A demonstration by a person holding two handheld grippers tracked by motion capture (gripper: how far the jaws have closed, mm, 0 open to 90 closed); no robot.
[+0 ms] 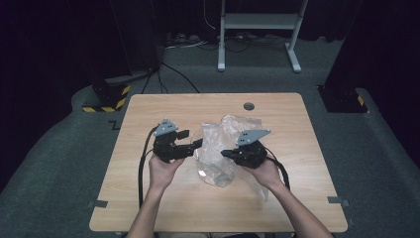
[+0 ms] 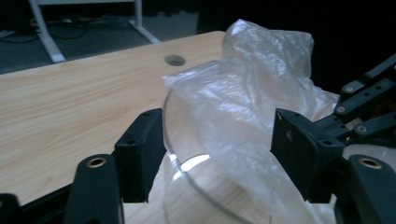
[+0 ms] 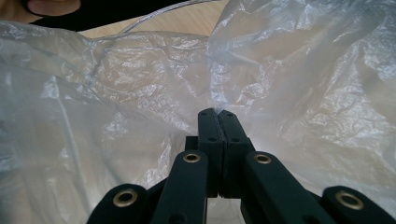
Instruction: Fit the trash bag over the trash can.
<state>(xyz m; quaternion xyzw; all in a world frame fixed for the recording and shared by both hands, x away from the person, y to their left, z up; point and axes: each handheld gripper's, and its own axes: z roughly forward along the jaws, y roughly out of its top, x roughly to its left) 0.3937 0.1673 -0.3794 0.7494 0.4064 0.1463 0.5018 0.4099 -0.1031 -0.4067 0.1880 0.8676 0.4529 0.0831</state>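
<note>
On the pale wooden table (image 1: 163, 208), a crumpled clear plastic bag (image 1: 233, 130) and a clear round plastic container (image 1: 210, 171) sit between your two hands, near the middle and a little toward you. The bag drapes over the container's far side and spills off to the right. Your right gripper (image 1: 225, 153) is the nearer to the film: its jaws are pressed together on a pinch of the bag (image 3: 140, 93), which spreads wide and wrinkled beyond the tips. Your left gripper (image 1: 198, 144) comes at the container from the left, pointing right across the table. Its jaws stand apart, straddling the container's thin curved rim (image 2: 173, 135), the left pad on the outside, the right one (image 2: 299, 149) on the bag side; neither looks to be pressing yet. The likely next move turns on that straddle: the rim runs between the jaws, so closing should catch wall and film together.
</note>
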